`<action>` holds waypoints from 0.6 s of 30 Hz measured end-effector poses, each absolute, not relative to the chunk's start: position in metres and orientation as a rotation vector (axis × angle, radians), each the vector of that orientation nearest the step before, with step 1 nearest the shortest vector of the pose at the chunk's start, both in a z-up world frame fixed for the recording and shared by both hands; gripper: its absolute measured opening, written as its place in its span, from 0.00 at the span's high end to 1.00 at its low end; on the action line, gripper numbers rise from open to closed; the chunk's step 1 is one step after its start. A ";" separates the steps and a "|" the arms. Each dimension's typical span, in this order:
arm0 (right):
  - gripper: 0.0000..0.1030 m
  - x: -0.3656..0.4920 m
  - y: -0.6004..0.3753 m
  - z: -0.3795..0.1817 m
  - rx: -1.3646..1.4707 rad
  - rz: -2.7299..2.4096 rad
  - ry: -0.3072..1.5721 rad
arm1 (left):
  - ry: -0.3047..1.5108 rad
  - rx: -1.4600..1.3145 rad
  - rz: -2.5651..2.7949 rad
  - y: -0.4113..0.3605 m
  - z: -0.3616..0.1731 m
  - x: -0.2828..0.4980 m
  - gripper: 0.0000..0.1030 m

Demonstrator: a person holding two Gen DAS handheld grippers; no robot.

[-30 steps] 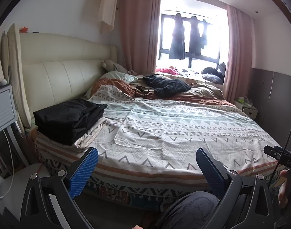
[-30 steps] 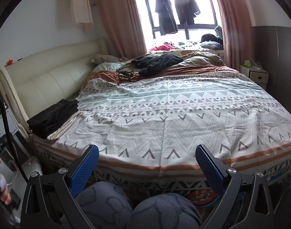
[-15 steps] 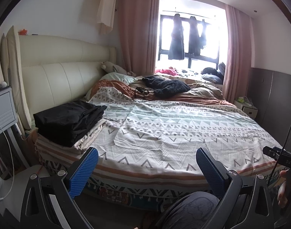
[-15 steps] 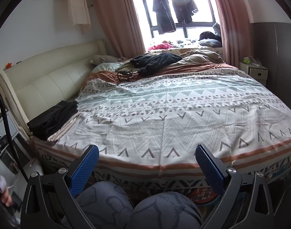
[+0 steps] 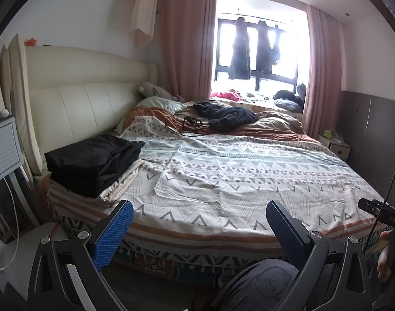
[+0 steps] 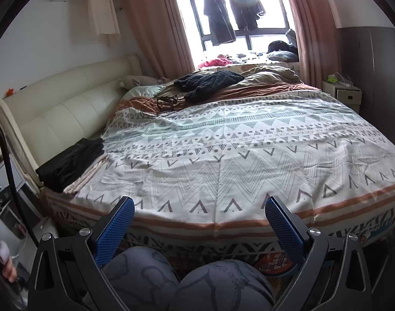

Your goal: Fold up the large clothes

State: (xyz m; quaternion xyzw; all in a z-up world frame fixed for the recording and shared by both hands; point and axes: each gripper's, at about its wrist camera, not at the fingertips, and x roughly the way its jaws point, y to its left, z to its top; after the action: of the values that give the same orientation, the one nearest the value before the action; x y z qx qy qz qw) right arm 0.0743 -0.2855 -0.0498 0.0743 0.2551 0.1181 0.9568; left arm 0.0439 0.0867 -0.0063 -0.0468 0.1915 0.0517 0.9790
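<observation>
Left wrist view looks across a bed (image 5: 249,181) from its near side; the left claw (image 5: 197,223) hangs in the air before the bed's edge, its two blue-padded fingers (image 5: 112,233) spread wide apart and holding nothing; the patterned cover (image 5: 249,171) lies spread over the mattress, smooth in the middle, rumpled toward the cream headboard (image 5: 75,103); a stack of folded black clothes (image 5: 93,160) rests on a folded pale cloth (image 5: 119,184) at the near left corner of the bed, beside the headboard; a dark knitted garment (image 5: 225,115) lies loose and unfolded at the far side of the bed, near the window (image 5: 257,59), with a tangle of black cable (image 5: 187,124) just beside it; dark coats (image 5: 240,51) hang in front of the window between pink curtains (image 5: 187,44). Right wrist view shows the right claw (image 6: 200,220) likewise released, fingers (image 6: 282,225) wide apart and empty, above the person's knees (image 6: 184,282) in grey patterned trousers; from here the black stack (image 6: 73,163) sits at the left and the knitted garment (image 6: 210,81) lies far across the cover (image 6: 236,160); a small nightstand (image 6: 345,94) stands at the far right of the bed.
</observation>
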 end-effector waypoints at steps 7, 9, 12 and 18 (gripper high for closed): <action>0.02 0.076 -0.286 -0.050 0.156 0.236 0.523 | 0.387 -0.094 0.105 0.086 -0.007 0.045 0.01; 0.02 0.076 -0.286 -0.050 0.156 0.236 0.523 | 0.387 -0.093 0.105 0.086 -0.007 0.045 0.01; 0.02 0.077 -0.287 -0.051 0.157 0.236 0.525 | 0.389 -0.091 0.105 0.085 -0.008 0.045 0.01; 0.02 0.079 -0.286 -0.052 0.159 0.234 0.530 | 0.388 -0.089 0.104 0.084 -0.008 0.046 0.01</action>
State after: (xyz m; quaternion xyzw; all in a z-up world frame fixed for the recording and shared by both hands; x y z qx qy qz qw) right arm 0.0788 -0.2860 -0.0520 0.0783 0.2611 0.1152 0.9552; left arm 0.0458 0.0836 -0.0081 -0.0444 0.1925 0.0516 0.9789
